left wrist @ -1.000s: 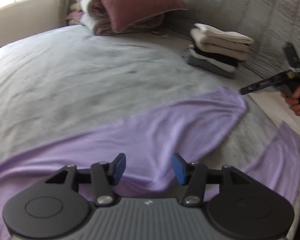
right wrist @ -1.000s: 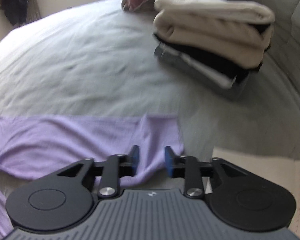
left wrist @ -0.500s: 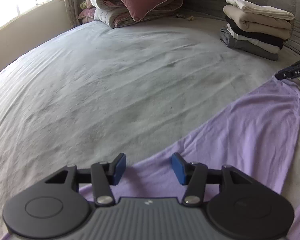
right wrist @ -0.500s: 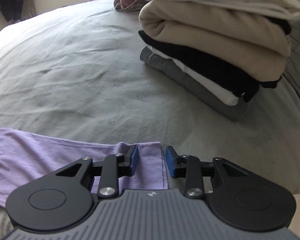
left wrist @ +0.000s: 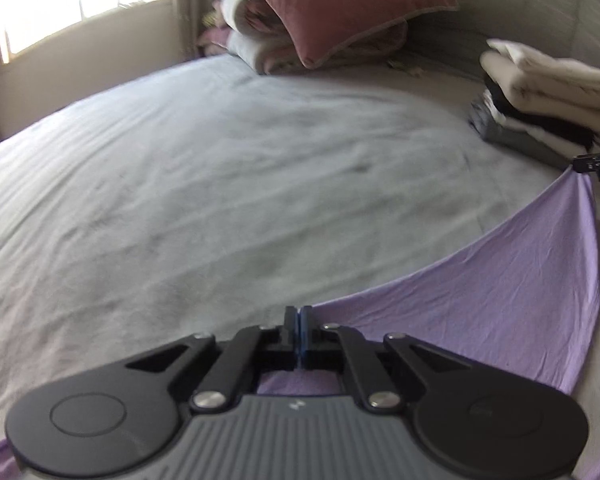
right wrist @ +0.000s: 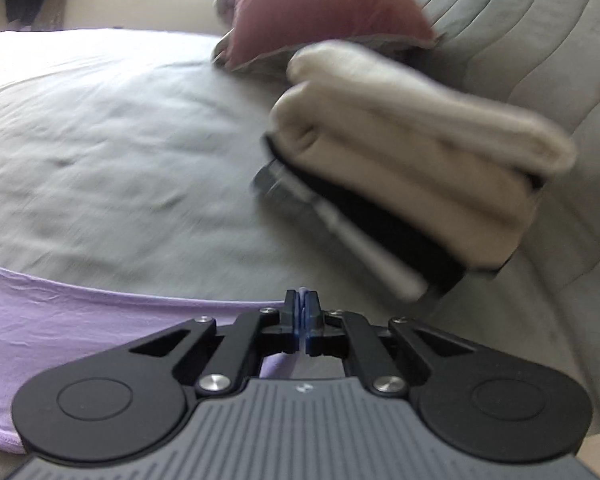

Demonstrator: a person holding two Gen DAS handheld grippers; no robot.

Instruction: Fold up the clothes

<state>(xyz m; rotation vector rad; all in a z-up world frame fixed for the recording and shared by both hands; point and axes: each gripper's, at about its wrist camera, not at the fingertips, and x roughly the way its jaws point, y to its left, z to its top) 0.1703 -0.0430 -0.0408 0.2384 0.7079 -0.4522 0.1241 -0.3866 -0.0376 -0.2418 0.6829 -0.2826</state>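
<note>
Grey bedspread point(left wrist: 220, 184) carries purple garment point(left wrist: 500, 300), folded stack point(right wrist: 420, 184), pillow point(left wrist: 340, 4).

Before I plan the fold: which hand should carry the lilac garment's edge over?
Probably both, right leading. The left gripper and right gripper have just closed on opposite ends of the lilac garment; the right sits nearest the folded stack.

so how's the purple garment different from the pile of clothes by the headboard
The purple garment lies spread flat in a single layer; the pile of clothes is folded and stacked. The garment is pinched at two corners by the left gripper and right gripper; nothing touches the pile. Both rest on the grey bed.
</note>
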